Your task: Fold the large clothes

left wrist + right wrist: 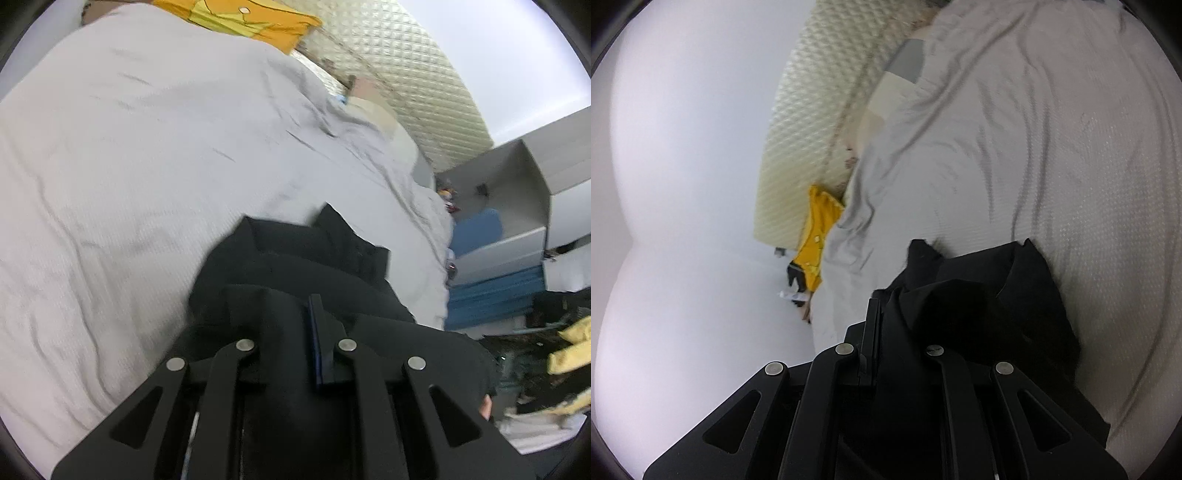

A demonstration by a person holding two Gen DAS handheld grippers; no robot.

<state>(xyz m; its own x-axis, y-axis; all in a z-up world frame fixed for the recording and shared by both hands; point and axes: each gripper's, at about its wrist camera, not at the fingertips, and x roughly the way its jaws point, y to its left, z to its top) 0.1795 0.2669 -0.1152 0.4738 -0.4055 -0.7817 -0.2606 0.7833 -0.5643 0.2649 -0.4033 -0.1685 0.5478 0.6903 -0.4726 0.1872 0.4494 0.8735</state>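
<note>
Garment [295, 258], black, bunched between both grippers' fingers [317, 332] over bedsheet [129, 147].

One bunched black fabric garment [295, 254] lies on one wrinkled pale grey bed sheet [129, 166]. Two black two-finger grippers are in view, the left one [295, 317] and the right one [886, 325], each with four round silver pivot pins. One orange and yellow printed cloth [240, 18] sits at the bed's far edge beside one cream quilted padded headboard [406, 74].
</note>
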